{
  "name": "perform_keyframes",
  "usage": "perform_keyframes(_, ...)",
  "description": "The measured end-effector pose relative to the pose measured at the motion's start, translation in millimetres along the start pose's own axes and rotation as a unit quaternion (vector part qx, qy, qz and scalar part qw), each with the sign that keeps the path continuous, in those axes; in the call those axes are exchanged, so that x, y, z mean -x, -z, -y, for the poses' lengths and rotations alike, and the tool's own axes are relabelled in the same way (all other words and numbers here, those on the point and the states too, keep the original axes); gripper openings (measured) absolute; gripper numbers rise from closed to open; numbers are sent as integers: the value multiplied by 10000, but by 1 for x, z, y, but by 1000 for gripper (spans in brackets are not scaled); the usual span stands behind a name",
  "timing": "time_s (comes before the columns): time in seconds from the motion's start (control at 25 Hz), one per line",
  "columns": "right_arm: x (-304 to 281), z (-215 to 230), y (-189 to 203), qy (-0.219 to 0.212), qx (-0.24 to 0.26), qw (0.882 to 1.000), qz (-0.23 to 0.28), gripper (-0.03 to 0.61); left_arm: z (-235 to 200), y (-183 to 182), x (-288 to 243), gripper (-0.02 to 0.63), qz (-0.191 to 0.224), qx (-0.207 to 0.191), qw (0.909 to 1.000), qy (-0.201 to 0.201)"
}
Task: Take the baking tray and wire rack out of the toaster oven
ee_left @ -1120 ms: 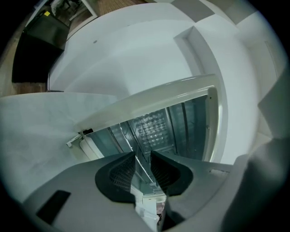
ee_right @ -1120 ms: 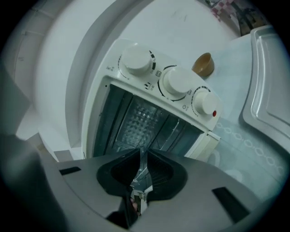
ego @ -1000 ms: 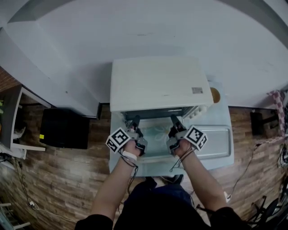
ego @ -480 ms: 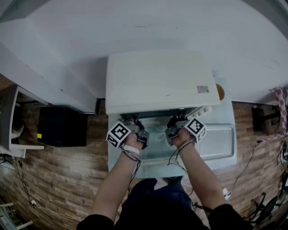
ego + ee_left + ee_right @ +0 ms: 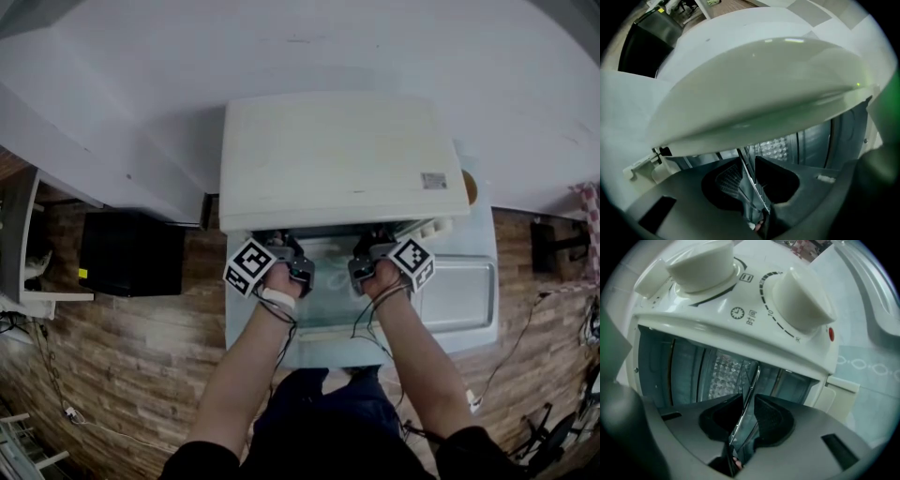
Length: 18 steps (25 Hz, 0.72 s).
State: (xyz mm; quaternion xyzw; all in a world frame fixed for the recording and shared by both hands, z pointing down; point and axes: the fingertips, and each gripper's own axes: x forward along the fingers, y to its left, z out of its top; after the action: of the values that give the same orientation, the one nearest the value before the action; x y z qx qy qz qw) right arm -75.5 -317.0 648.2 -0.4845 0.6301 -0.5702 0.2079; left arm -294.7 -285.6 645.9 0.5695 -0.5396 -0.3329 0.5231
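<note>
The white toaster oven [image 5: 337, 159] stands with its glass door [image 5: 328, 305] folded down toward me. Both grippers reach into its mouth, side by side. In the left gripper view, the thin chrome wire rack [image 5: 752, 183] runs between the dark pads of my left gripper [image 5: 747, 164]. My right gripper [image 5: 749, 401] has the rack's front rod [image 5: 752, 378] between its pads. Both pairs of jaws have just been closing and now pinch the rack. In the head view the fingertips of both are hidden under the oven's top edge. A silver baking tray [image 5: 455, 295] lies on the table to the oven's right.
Two white knobs [image 5: 801, 301] sit on the oven's panel just above my right gripper. A black box [image 5: 131, 253] stands on the floor to the left. The oven backs onto a white wall. A round brown thing [image 5: 469, 186] sits behind the oven's right corner.
Both grippers have moved forward into the oven's mouth, so their fingers now sit under the top edge. The tray on the right has not moved.
</note>
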Motion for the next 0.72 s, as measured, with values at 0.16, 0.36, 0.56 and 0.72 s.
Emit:
perform_keyframes(0.16,-1,-6,0,-289,59,9996,-52,41,5,3,3,32,1,-47,10000,81)
perform_keyframes(0.36,10,0,7,-66,-45,9998,-185,40,1,8,11,25,-23,11,10000,12)
perform_keyframes(0.56,28,6,13,3,-91,9996,-286,41,1,17,28,25,-128,-79,9999,-40)
perform_keyframes(0.72,43,8,18,-11,-100,9993,-351,40,0,25,43,26,-129,-81,9998,-88)
